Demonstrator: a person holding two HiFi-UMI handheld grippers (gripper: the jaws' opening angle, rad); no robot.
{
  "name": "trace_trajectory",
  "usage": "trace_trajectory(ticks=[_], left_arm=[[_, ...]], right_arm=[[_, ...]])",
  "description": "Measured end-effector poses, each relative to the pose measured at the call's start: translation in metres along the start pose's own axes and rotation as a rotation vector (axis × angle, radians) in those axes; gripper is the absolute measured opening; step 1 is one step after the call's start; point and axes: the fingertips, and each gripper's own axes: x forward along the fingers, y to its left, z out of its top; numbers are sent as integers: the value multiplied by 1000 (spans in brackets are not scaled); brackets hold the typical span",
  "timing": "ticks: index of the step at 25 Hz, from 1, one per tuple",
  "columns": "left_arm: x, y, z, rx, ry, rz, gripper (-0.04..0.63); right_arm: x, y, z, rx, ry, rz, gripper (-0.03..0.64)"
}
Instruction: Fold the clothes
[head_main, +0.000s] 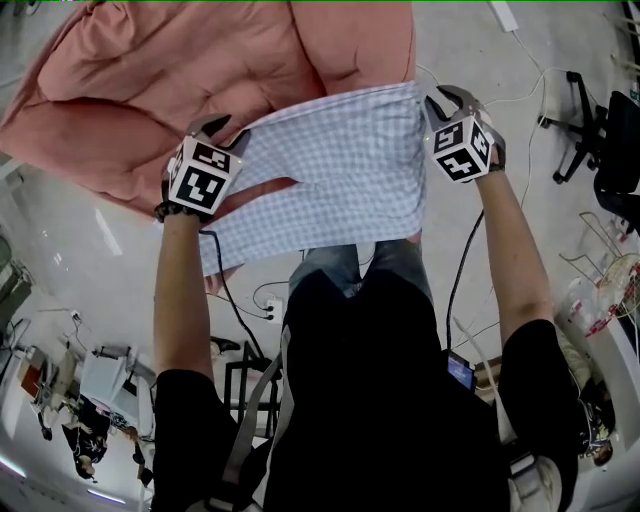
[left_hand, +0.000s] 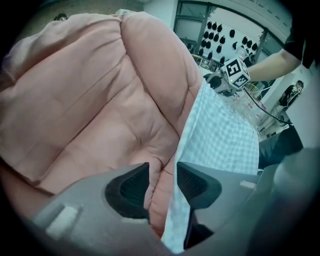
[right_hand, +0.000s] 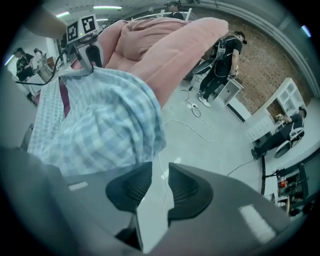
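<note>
Hanging stretched between the two tools, the checked garment (head_main: 340, 170) was spread broad in front of the person. Its upper edge ran from the left gripper (head_main: 210, 125) across to the right gripper (head_main: 452, 97), and both pointed steeply down. Behind and under that upper edge lay a bulky pink quilt (head_main: 180, 70), while the garment's lower edge overlapped the person's jeans (head_main: 345, 265) in the head view.

The left gripper's jaws stood part-way apart. A corner fold of the checked cloth hung down through the gap, lying against the pad nearer the garment's spread. The other pad was clear of it — the pink quilt showed between that pad and the cloth, so the fold was not pinched.

The right gripper's jaws were only narrowly apart, with nothing between them. Through the slit showed the pale floor (right_hand: 210, 135) and a thin white cable (right_hand: 195, 125) lying on it. The bunched end of the garment sat just beside the left-hand jaw in that view, close against the gripper's body — whether it still touched the pad could not be told.
</note>
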Motion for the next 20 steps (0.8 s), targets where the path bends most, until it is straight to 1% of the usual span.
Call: trace_trajectory(ticks=[4, 7, 12, 14, 17, 20], left_arm=[[-8, -1, -1, -25, -29, -9, 221], [-11, -2, -4, -40, -32, -11, 227], [-9, -24, -3, 31, -21, -25, 227], [-12, -24, -5, 28, -33, -6, 227], [-23, -19, -3, 1, -66, 43, 227], [-34, -21, 0, -16, -89, 59, 227]], right_arm=[[-9, 5, -23, 80, 13, -3, 109], [-15, 13, -40, 113, 23, 2, 109], [-23, 33, -58, 133, 30, 9, 109], [-28, 40, -53, 132, 20, 3, 109], [-41, 43, -43, 140, -12, -8, 109], [-52, 46, -49, 149, -19, -14, 109]])
